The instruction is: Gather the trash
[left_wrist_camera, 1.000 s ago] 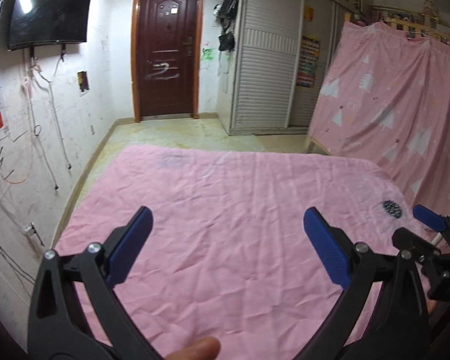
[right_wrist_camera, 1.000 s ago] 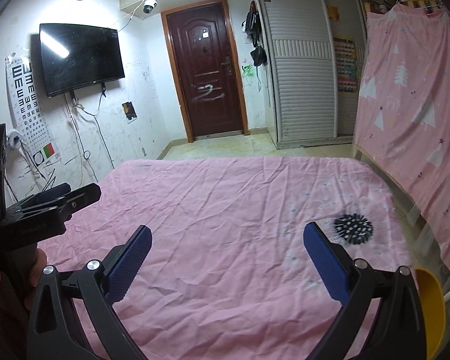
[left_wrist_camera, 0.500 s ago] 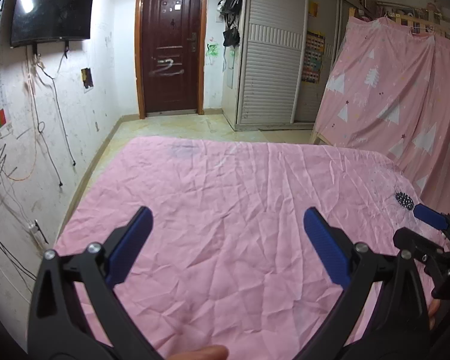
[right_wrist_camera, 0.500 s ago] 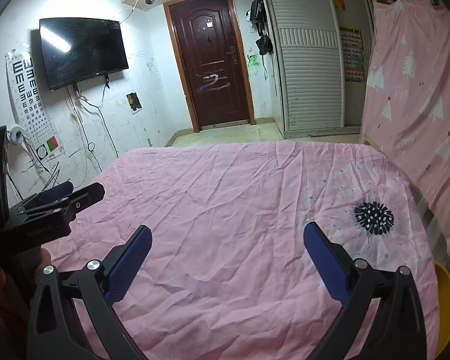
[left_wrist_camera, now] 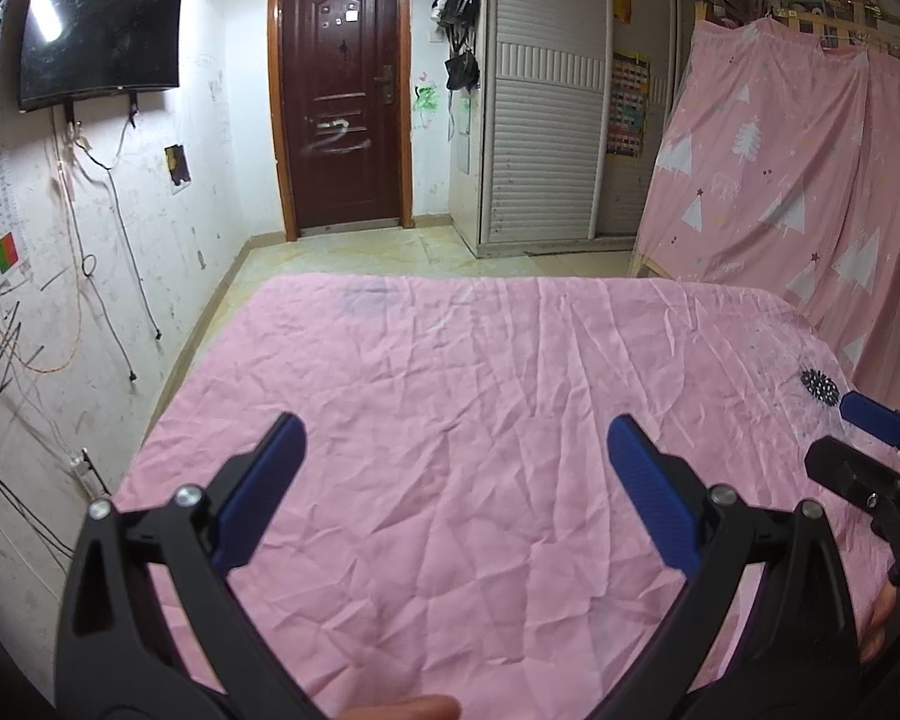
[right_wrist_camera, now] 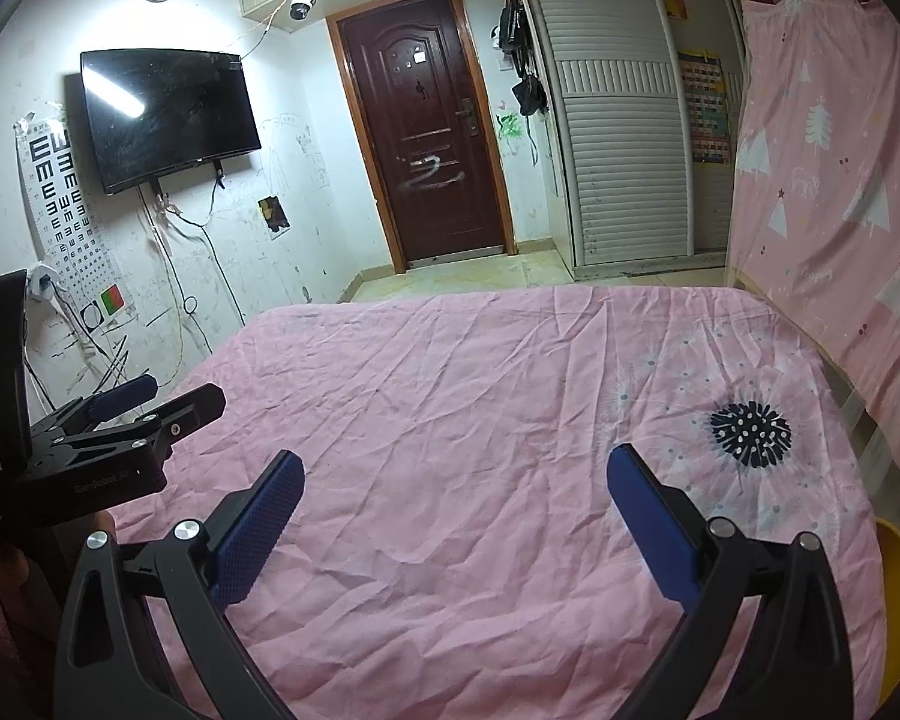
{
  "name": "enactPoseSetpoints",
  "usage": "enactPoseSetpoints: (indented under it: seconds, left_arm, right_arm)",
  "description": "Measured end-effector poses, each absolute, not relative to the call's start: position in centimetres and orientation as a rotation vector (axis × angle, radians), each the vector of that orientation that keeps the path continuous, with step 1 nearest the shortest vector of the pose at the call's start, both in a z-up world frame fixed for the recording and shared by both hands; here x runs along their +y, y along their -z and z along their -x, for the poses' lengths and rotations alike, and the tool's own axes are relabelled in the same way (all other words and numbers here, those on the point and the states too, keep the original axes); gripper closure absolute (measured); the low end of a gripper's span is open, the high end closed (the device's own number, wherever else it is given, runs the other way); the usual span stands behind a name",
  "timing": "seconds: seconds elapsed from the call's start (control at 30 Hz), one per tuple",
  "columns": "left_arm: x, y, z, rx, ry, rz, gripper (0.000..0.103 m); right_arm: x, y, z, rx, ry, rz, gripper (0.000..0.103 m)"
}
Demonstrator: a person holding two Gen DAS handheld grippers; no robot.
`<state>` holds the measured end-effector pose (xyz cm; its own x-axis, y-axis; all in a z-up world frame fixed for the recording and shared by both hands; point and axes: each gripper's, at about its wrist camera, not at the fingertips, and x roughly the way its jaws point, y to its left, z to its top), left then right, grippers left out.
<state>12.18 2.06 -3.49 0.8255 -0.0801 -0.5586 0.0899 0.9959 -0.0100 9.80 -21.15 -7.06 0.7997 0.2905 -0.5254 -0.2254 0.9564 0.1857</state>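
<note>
Pink sheet (left_wrist_camera: 450, 420) bare | both hand-held grippers released | yellow object (right_wrist_camera: 897, 600) only in right view

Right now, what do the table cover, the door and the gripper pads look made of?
Table cover: thin woven fabric, matte, creased all over. Door: dark brown, moulded panels, slight sheen; wood or wood-look metal, can't tell. Gripper pads: blue, dimpled texture, probably rubber or soft plastic on black plastic arms.

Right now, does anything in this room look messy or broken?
Yes. The door has pale scribbles smeared across its middle, the white wall is covered in drawings, and loose cables dangle under the TV. The pink sheet is wrinkled, with no trash showing.
</note>
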Motion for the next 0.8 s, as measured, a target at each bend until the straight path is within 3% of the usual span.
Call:
enactPoseSetpoints:
  seconds: [0.8]
  left_arm:
    - [1.93,3.78,-12.24,0.598,0.082,-0.019,0.006]
  right_arm:
    - [-21.18,6.99,-9.72,0.581,-0.274,-0.118,0.009]
